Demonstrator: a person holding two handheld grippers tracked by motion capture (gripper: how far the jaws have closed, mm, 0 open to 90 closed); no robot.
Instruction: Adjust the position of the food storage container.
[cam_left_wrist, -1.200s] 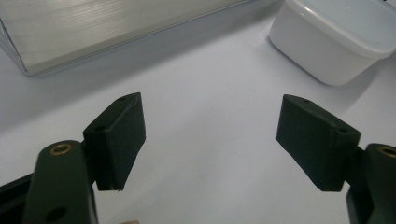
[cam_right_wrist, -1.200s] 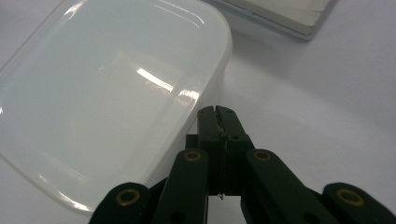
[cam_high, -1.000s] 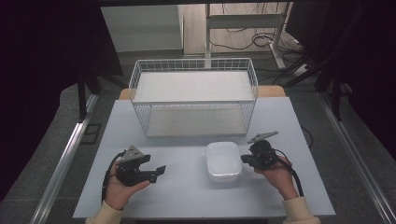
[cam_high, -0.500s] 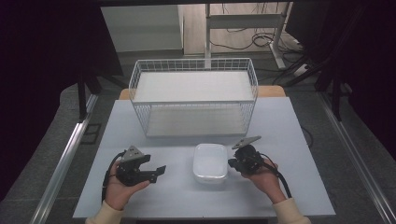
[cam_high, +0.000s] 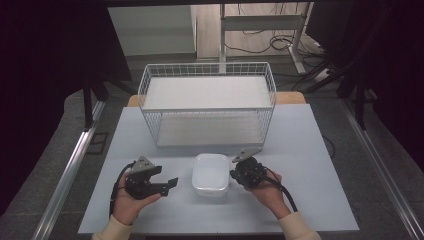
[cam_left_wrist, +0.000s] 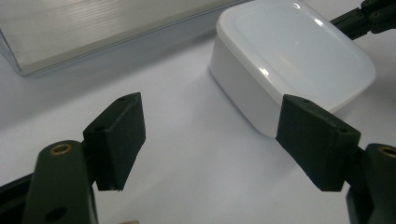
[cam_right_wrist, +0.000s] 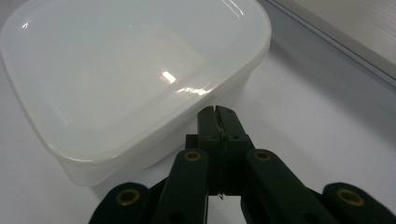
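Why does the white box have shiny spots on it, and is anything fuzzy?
In the right gripper view, lamp glare makes bright spots on the glossy white plastic lidded box, and the near black fingers look soft. In the left gripper view the box shows small glints too. The high view is dimmer, with dark surroundings.

Bright, even light falls from above on the pale table (cam_high: 310, 150), while everything around it sinks into near-black. Glare spots glint on the white container (cam_right_wrist: 121, 79) lid, with a soft shadow beside its wall. Close to the lens, the black jaws blur slightly; the container's far edge softens too.
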